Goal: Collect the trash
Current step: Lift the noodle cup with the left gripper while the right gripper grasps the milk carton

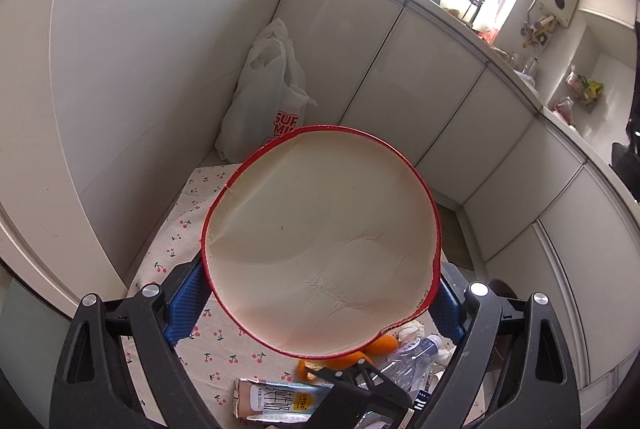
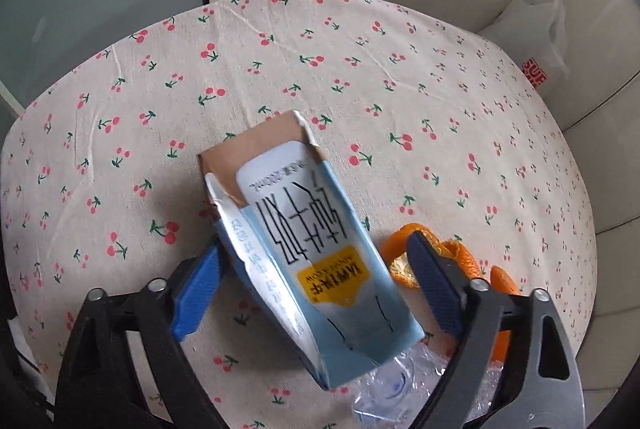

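My left gripper (image 1: 318, 269) is shut on a round paper bowl (image 1: 320, 241) with a red rim and an empty cream inside, held tilted up above the table. A light-blue milk carton (image 2: 320, 249) with a torn brown top lies flat on the cherry-print tablecloth (image 2: 320, 49). My right gripper (image 2: 314, 249) points down over it with a blue finger on each side. The left pad is at the carton's edge and a narrow gap shows at the right pad. Orange peel (image 2: 464, 257) and a crushed clear plastic bottle (image 2: 400, 381) lie beside the carton.
A white plastic bag (image 1: 260, 97) with red print stands on the floor in the corner beyond the table. White cabinet doors (image 1: 440, 89) run along the right under a cluttered counter. A crumpled tissue (image 1: 412, 331) sits by the bottle (image 1: 408, 357).
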A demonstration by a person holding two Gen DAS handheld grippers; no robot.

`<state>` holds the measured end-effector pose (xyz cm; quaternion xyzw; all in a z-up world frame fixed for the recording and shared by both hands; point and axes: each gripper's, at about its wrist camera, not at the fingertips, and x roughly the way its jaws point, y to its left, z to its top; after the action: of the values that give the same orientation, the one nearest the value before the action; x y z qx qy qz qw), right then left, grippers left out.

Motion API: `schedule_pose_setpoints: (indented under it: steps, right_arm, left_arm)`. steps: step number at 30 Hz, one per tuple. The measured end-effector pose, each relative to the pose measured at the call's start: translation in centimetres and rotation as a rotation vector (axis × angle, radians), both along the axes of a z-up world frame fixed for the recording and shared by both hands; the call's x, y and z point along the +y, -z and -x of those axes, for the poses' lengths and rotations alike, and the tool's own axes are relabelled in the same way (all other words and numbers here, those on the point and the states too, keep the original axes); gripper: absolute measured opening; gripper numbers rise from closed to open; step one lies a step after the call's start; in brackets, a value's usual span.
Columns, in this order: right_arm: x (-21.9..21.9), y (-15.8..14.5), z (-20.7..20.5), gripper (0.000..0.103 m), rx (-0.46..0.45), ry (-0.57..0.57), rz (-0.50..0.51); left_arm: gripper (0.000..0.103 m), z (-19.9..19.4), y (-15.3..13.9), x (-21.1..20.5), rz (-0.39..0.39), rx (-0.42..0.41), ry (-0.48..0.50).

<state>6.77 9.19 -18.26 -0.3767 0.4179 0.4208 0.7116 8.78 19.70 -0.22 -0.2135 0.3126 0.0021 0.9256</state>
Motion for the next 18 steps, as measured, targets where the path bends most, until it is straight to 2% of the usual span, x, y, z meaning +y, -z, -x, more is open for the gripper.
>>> schedule_pose_setpoints:
  steps: [2, 5, 8, 12, 18]
  right_arm:
    - [-0.2, -0.4, -0.6, 0.055, 0.027, 0.043, -0.03]
    - [-0.8, -1.3, -1.7, 0.055, 0.099, 0.119, -0.103]
    - [-1.9, -2.3, -2.0, 0.055, 0.1, 0.187, -0.147]
    - [-3.8, -4.5, -2.0, 0.055, 0.068, 0.269, -0.214]
    - [-6.4, -8.9, -2.2, 0.055, -0.048, 0.403, -0.301]
  left_arm:
    - [0.088, 0.0, 0.0, 0.0, -0.004, -0.001, -0.007]
    - [0.088, 0.1, -0.1, 0.4, 0.007, -0.002, -0.019]
    - [0.088, 0.5, -0.1, 0.4, 0.011, 0.0, -0.039]
    - [0.088, 0.4, 0.0, 0.5, 0.005, 0.016, -0.068]
    - [0.088, 0.7, -0.2, -0.3, -0.015, 0.008, -0.088]
